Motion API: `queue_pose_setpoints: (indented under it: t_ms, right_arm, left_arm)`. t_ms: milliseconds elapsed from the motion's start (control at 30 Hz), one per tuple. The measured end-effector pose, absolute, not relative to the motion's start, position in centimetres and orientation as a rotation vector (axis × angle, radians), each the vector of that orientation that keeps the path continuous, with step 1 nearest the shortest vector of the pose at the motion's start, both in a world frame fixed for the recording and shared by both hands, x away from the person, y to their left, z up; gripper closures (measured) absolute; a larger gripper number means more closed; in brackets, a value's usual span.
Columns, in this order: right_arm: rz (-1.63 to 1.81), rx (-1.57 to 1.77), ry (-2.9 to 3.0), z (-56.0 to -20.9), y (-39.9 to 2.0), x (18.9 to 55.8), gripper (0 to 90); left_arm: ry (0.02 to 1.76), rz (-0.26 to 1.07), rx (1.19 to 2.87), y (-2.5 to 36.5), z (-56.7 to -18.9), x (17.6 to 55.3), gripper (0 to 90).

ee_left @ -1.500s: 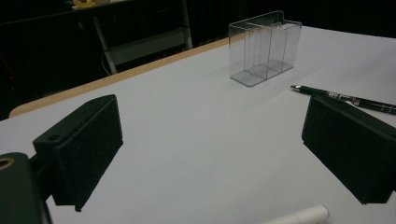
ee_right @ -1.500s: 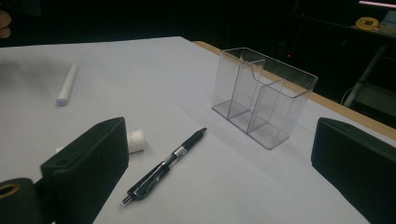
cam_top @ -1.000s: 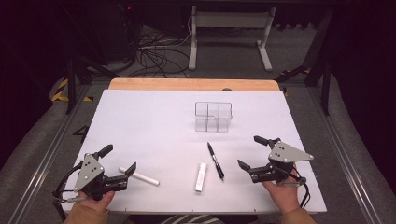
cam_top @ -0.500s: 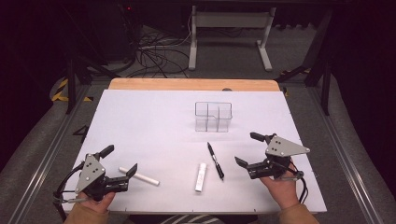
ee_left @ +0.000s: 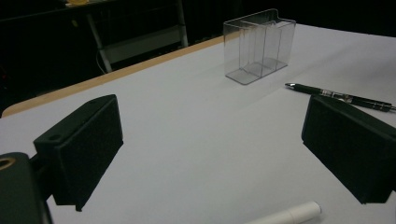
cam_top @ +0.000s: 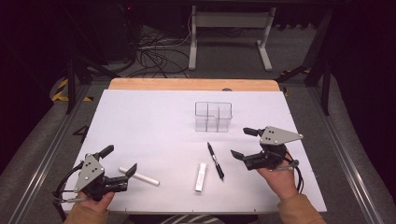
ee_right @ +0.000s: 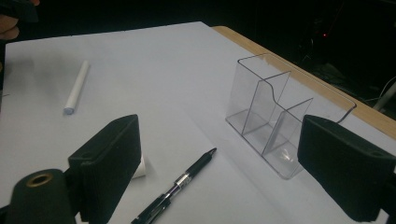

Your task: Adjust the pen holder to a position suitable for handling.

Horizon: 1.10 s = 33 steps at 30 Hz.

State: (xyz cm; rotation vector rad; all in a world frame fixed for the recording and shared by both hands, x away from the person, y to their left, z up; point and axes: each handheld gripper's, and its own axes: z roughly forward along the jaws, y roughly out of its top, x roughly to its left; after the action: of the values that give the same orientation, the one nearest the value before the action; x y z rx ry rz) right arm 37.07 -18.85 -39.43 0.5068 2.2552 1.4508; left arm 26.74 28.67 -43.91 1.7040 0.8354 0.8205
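In the high view, a white sheet (cam_top: 154, 126) is covering most of the table, with a strip of wooden tabletop (cam_top: 191, 84) showing along the far edge. A clear plastic holder (cam_top: 213, 116) is standing upright on the far half of the sheet, a little right of centre; it is split into compartments (3, as far as the walls can be counted), and all are sitting empty. Nearer the person, a black pen (cam_top: 215, 160) is lying on the sheet, with a short white stick (cam_top: 201, 176) just beside it on the left and a longer white stick (cam_top: 138, 176) farther left. The left gripper (cam_top: 118, 162) is hovering at the near left corner, its jaws spread apart and holding nothing, one jaw tip right by the longer stick's end. The right gripper (cam_top: 243, 143) is hanging to the right of the pen, jaws likewise spread wide and empty.

In the left gripper view, the 2 black jaws are standing far apart over bare sheet. The holder (ee_left: 258, 44) is standing beyond them, the pen (ee_left: 338, 97) to its right, and a white stick end (ee_left: 292, 215) is poking in at the bottom.

In the right gripper view, the jaws are gaping with nothing between the pads. The empty holder (ee_right: 280, 112) is sitting ahead on the right, the pen (ee_right: 180, 189) is lying between the jaws, and the longer stick (ee_right: 77, 87) is resting well off to the left.
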Motion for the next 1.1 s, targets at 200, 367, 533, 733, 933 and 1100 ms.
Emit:
queue_pose_setpoints:
  t_ms: [200,367,533,733,933,1100]
  right_arm:
    - [1.405,0.503,2.3,-39.0,-17.9,38.4,16.3]
    - [1.373,0.487,2.332,-38.5,-17.0,39.7,18.0]
    - [1.332,0.469,2.357,-38.2,-16.4,40.6,19.2]
    - [1.288,0.47,2.374,-38.0,-15.9,41.7,21.0]
    - [1.253,0.46,2.384,-37.6,-15.4,42.5,22.2]
    - [1.247,0.458,2.399,-37.4,-15.2,43.1,22.2]
  left_arm:
    - [0.844,0.819,1.704,28.7,-44.0,26.7,6.2]
    - [0.846,0.819,1.705,28.8,-44.0,26.7,6.3]
    - [0.847,0.823,1.704,28.8,-44.0,26.7,6.4]
    - [0.851,0.818,1.705,28.9,-44.0,26.8,6.4]
    - [0.849,0.821,1.706,28.9,-44.0,26.8,6.4]
    - [0.85,0.822,1.705,29.0,-44.0,26.8,6.5]
